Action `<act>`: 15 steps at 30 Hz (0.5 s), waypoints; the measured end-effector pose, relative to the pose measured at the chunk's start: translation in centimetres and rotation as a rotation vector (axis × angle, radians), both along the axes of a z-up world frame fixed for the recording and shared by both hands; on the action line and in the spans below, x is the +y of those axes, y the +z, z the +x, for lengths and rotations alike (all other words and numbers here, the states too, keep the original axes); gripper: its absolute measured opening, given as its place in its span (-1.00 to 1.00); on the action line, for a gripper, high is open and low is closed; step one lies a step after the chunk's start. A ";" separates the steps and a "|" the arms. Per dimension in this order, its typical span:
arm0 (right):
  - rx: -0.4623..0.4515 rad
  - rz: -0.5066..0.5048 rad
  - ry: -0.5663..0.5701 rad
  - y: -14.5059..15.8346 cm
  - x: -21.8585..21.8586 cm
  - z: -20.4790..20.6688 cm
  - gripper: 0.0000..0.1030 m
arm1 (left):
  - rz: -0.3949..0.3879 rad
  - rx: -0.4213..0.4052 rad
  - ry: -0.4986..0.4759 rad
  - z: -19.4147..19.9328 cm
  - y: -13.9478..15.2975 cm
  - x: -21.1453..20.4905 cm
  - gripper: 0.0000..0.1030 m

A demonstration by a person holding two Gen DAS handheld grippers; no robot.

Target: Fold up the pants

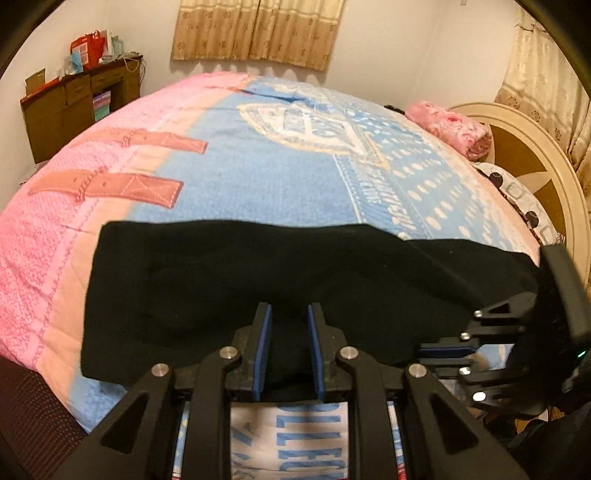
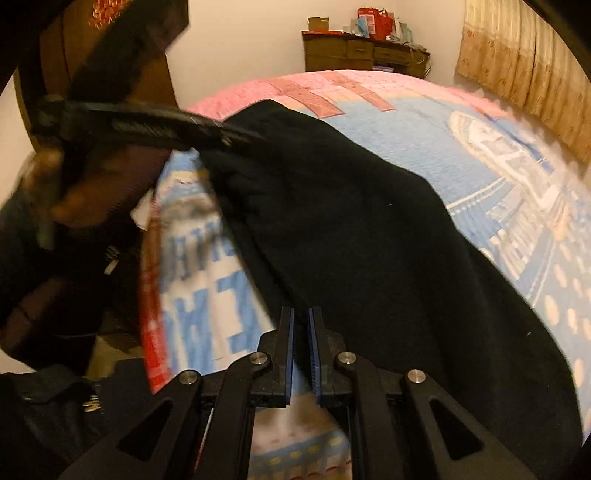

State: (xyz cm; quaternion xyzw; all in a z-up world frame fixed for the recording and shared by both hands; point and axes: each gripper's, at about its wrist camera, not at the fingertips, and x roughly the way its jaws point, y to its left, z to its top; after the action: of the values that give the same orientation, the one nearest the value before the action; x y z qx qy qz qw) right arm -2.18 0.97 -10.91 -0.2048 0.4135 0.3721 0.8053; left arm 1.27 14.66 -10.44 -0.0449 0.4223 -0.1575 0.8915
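Black pants (image 1: 258, 280) lie folded in a long band across the near edge of a bed with a pink and blue blanket (image 1: 258, 173). My left gripper (image 1: 290, 314) sits over the pants' near edge with its blue-padded jaws a little apart and black cloth between them. My right gripper (image 1: 448, 349) shows at the right, jaws close together at the pants' right end. In the right wrist view the pants (image 2: 351, 221) run away to the left, my right gripper (image 2: 301, 317) has a narrow gap with cloth at it, and the left gripper (image 2: 229, 138) is at the far end.
A brown wooden desk (image 1: 74, 107) with red bags stands by the far left wall. Curtains (image 1: 255, 33) hang behind the bed. A pink rolled blanket (image 1: 454, 127) and a spotted pillow (image 1: 524, 203) lie by the round headboard (image 1: 532, 162) at the right.
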 end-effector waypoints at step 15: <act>-0.166 -0.075 0.025 0.6 0.6 -3.0 -0.38 | -0.003 0.004 -0.005 0.0 0.7 0.4 -0.59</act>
State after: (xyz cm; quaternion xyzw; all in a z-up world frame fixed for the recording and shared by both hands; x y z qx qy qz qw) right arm -5.17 1.54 -10.28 -0.2701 0.3564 0.3483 0.8239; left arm 1.26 15.02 -9.76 -0.0456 0.4242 -0.1605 0.8901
